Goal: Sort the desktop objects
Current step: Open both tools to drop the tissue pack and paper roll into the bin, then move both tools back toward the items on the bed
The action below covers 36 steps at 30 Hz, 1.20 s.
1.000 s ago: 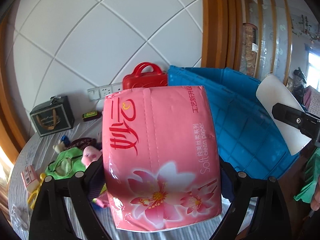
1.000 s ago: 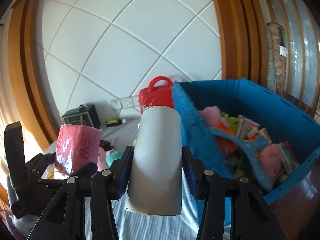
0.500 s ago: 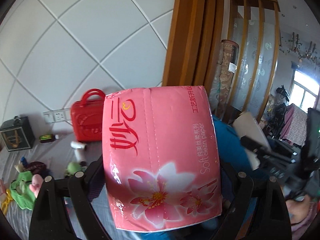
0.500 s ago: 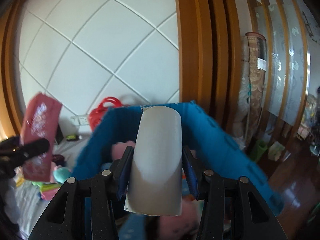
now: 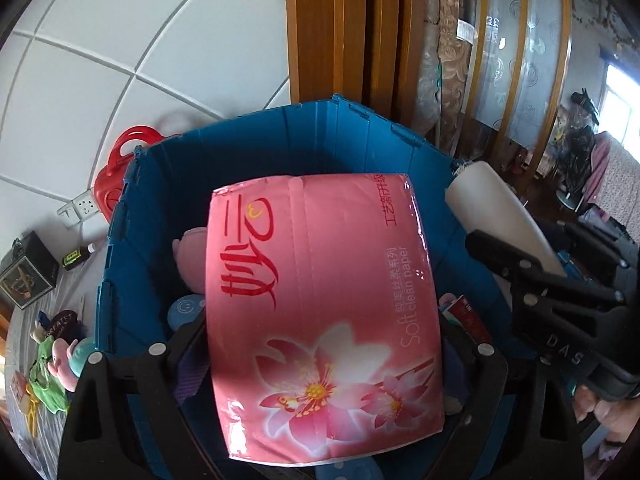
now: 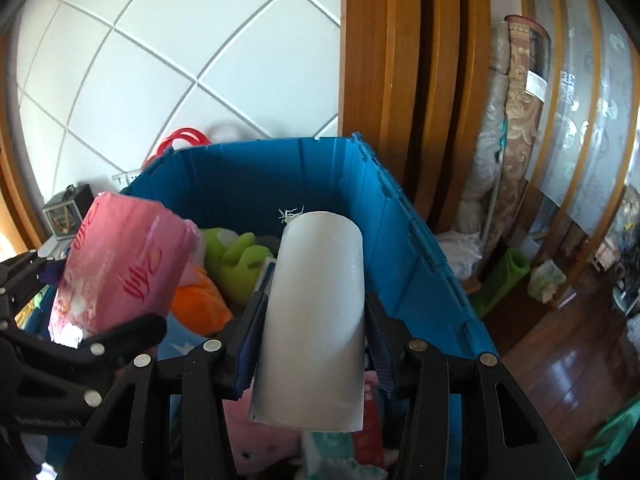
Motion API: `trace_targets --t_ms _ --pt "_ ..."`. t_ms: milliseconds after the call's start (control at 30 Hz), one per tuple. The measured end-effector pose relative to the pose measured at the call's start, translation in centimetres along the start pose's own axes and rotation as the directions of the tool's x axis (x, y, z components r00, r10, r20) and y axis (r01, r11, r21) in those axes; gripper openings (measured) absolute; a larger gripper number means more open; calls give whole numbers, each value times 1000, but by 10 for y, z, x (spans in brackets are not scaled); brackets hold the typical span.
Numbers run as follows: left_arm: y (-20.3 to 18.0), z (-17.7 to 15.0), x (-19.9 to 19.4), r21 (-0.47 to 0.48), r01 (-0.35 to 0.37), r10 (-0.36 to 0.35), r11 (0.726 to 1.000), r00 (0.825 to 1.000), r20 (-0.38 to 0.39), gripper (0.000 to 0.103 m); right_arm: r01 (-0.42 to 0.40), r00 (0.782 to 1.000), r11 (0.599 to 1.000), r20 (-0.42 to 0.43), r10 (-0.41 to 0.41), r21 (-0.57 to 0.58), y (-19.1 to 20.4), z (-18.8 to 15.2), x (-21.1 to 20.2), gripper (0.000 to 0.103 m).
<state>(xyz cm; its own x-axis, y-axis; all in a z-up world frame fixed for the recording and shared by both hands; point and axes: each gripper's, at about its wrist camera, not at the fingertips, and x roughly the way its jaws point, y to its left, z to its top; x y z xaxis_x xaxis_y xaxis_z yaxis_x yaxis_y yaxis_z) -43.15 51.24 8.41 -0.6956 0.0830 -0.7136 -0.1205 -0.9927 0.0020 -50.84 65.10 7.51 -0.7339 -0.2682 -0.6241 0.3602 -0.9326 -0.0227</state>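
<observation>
My left gripper (image 5: 320, 332) is shut on a pink tissue pack (image 5: 320, 312) and holds it above the open blue bin (image 5: 248, 152). The pack also shows in the right wrist view (image 6: 120, 268), at the left. My right gripper (image 6: 312, 320) is shut on a white roll (image 6: 316, 320) and holds it over the same bin (image 6: 400, 232), to the right of the pack. The roll shows at the right in the left wrist view (image 5: 496, 216). Plush toys, a green one (image 6: 236, 260) and an orange one (image 6: 198, 304), lie in the bin.
A red case (image 5: 116, 176) stands behind the bin by a wall socket (image 5: 78, 208). On the grey table at the left lie a black box (image 5: 24, 276), a small bottle (image 5: 78, 254) and several small toys (image 5: 52, 360). Wooden door frame and floor are to the right.
Both grippers have moved right from the table and now hang over the bin's opening, each still holding its object. The bin's inside has come into view below them.
</observation>
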Motion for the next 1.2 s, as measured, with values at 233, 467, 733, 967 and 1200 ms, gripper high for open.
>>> trace_targets --t_ms 233,467,733,967,1200 --pt "13 -3 -13 -28 -54 56 998 996 64 98 -5 1000 1000 -7 5 -20 1 1 8 48" --pt "23 -7 -21 -40 -79 83 996 992 92 98 -14 1000 999 26 15 -34 3 4 2 80" --pt "29 -19 -48 -89 -99 113 991 979 170 98 -25 996 999 80 28 -41 6 -7 -22 102" --pt "41 -36 -78 -122 -74 104 990 960 260 98 -53 994 997 91 57 -51 18 -20 -35 103" --pt "69 -56 -109 -194 -102 160 976 936 312 98 -98 989 991 101 107 -87 46 -27 -43 103"
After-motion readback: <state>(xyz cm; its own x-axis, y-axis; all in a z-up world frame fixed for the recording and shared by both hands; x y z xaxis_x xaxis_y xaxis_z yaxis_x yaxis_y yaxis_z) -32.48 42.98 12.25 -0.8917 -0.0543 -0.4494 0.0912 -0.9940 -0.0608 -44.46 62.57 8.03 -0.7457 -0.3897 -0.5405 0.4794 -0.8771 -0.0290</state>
